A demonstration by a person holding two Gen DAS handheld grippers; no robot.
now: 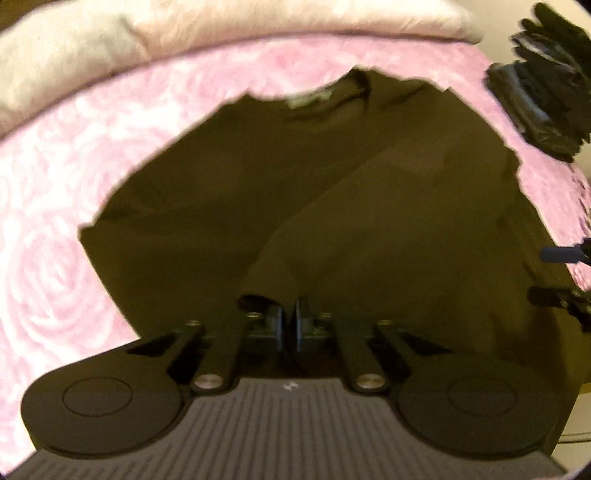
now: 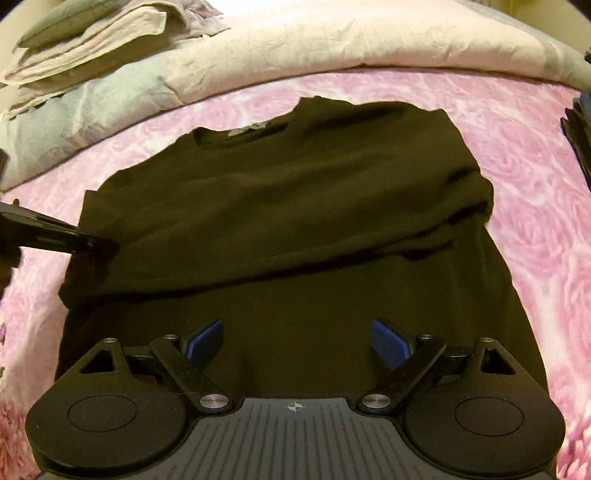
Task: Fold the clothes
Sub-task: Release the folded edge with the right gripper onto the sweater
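A dark olive-brown shirt (image 2: 295,192) lies flat on the pink rose-patterned blanket (image 2: 517,147), collar and label (image 2: 247,129) at the far side. One side is folded over across its body, leaving a diagonal edge (image 1: 314,206). My left gripper (image 1: 290,325) is shut, its pads pinching the corner of that folded layer at the shirt's left edge; in the right wrist view it shows as the left gripper (image 2: 99,247) on bunched cloth. My right gripper (image 2: 297,339) stands open, blue pads wide apart, above the shirt's near part with nothing between them; the left wrist view catches this right gripper (image 1: 537,275) at the edge.
A rumpled beige duvet (image 2: 332,40) borders the blanket's far side. Folded pale linens (image 2: 92,33) are stacked at the far left. A pile of dark clothes (image 1: 546,99) sits beyond the shirt's right shoulder.
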